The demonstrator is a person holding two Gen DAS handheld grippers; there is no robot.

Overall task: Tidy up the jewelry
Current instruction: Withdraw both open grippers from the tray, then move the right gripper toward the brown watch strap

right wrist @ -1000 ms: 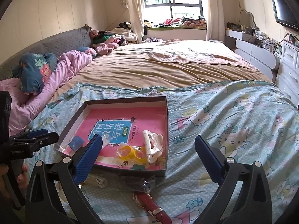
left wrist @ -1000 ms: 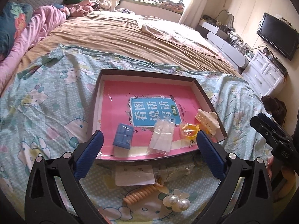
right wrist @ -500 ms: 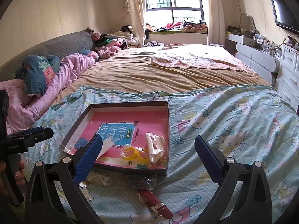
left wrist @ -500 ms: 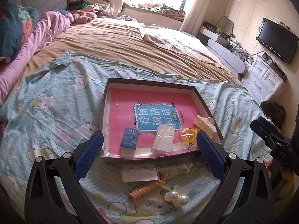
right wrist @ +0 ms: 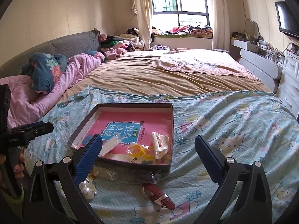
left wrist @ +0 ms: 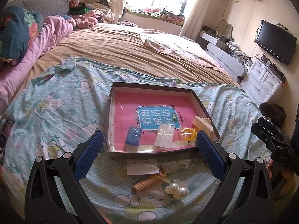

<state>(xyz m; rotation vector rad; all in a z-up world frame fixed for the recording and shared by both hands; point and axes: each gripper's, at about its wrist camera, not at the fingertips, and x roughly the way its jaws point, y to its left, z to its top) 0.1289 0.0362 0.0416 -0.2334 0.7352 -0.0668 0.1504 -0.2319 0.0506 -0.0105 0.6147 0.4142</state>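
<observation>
**Two empty grippers lifted back from the tray**

Both the left gripper and right gripper, jaws wide and holding nothing, have risen since a second ago. The tray holds four pieces; a pearl clip, coil tie and red watch strap wait loose on the bedspread nearby.
</observation>
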